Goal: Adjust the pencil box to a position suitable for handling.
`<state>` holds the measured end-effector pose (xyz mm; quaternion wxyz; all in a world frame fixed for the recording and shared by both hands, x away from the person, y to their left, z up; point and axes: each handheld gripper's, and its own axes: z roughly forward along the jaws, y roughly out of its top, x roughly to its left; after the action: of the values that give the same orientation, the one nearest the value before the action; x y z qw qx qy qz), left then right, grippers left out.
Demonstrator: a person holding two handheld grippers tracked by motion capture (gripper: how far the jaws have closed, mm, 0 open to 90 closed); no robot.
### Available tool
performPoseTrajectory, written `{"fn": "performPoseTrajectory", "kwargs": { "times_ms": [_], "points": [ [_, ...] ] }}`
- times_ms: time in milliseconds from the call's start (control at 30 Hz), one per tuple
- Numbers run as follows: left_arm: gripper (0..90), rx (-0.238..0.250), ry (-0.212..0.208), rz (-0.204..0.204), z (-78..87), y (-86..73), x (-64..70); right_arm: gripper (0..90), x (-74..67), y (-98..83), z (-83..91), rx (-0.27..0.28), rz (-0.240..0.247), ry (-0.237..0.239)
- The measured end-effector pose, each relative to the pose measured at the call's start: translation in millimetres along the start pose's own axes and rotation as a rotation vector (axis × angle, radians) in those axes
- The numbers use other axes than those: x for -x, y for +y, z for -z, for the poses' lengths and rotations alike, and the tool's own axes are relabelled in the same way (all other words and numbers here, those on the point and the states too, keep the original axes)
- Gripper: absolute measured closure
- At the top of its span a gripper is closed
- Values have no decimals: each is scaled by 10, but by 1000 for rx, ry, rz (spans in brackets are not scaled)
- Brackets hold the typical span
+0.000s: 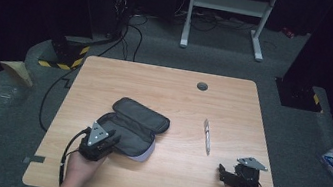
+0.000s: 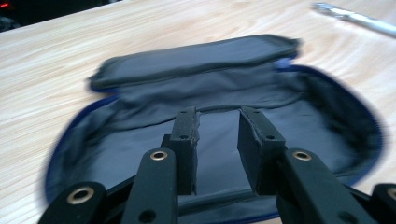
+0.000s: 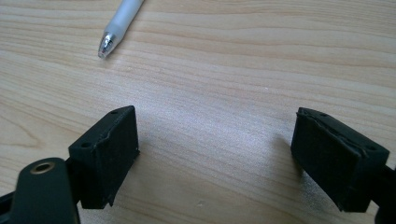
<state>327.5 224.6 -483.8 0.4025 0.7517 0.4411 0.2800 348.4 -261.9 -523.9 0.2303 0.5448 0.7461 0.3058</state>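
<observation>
High view: left tongs (image 1: 107, 141) at open pouch (image 1: 142, 120).

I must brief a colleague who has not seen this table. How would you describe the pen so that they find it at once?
On the wooden table, look right of the open dark pencil case, toward the right gripper. The pen lies alone on bare wood, slim and silvery white, the one light, thin thing there.

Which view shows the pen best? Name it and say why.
The high view: the whole pen lies on the bare table, between the open pouch and the right claw. The right gripper view gives its tip close up; the left gripper view catches a blurred stretch at the top right edge.
</observation>
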Motion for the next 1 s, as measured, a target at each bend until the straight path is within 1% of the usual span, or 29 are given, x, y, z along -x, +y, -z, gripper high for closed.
{"fn": "performPoseTrajectory", "kwargs": {
  "times_ms": [33, 67, 100, 133, 167, 267, 300, 467, 533, 567, 600, 667, 700, 733, 767, 800, 900, 933, 967, 1000],
  "points": [
    [678, 5, 20, 21, 13, -26, -77, 148, 0, 0, 0, 0, 1, 0],
    [678, 5, 20, 21, 13, -26, -77, 148, 0, 0, 0, 0, 0, 0],
    [678, 10, 39, 41, 35, -48, -153, 148, 0, 0, 0, 0, 0, 0],
    [679, 10, 39, 41, 35, -48, -153, 148, 0, 0, 0, 0, 0, 0],
    [679, 12, 45, 50, 43, -55, -176, 148, 0, 0, 0, 0, 0, 0],
    [689, 20, 66, 71, 72, -82, -275, 149, 1, -1, -1, 3, 2, 0],
    [689, 22, 76, 81, 85, -93, -315, 149, 1, -1, -1, 3, 2, 0],
    [688, 32, 99, 128, 117, -143, -460, 151, 0, -1, -1, 4, 2, 1],
    [681, 32, 104, 155, 114, -172, -522, 151, 0, -1, 0, 3, 3, 2],
    [673, 29, 102, 182, 106, -194, -567, 151, 0, -2, 0, 4, 3, 1],
    [668, 29, 102, 182, 106, -194, -567, 151, 0, -2, 0, 4, 2, 1],
    [658, 27, 90, 205, 86, -216, -606, 151, 0, -2, -1, 4, 3, 1],
    [658, 15, 73, 233, 57, -241, -631, 152, 0, -2, 0, 4, 2, 2],
    [662, 15, 73, 233, 57, -241, -631, 152, 0, -2, 0, 4, 2, 2],
    [667, -2, 62, 241, 32, -261, -652, 151, -1, -2, 0, 4, 3, 0],
    [683, -4, 58, 248, 24, -268, -652, 153, 0, -2, 0, 4, 3, 1],
    [708, -9, 51, 249, 19, -277, -654, 154, -3, -2, 2, 3, -2, 1],
    [725, -9, 26, 262, 18, -280, -642, 154, -3, -2, 2, 3, -2, 1],
    [729, -13, 16, 258, 19, -281, -637, 154, -3, -2, 2, 3, -3, 2],
    [734, -13, 16, 258, 19, -281, -637, 154, -3, -2, 2, 3, -3, 2]
  ]
}}
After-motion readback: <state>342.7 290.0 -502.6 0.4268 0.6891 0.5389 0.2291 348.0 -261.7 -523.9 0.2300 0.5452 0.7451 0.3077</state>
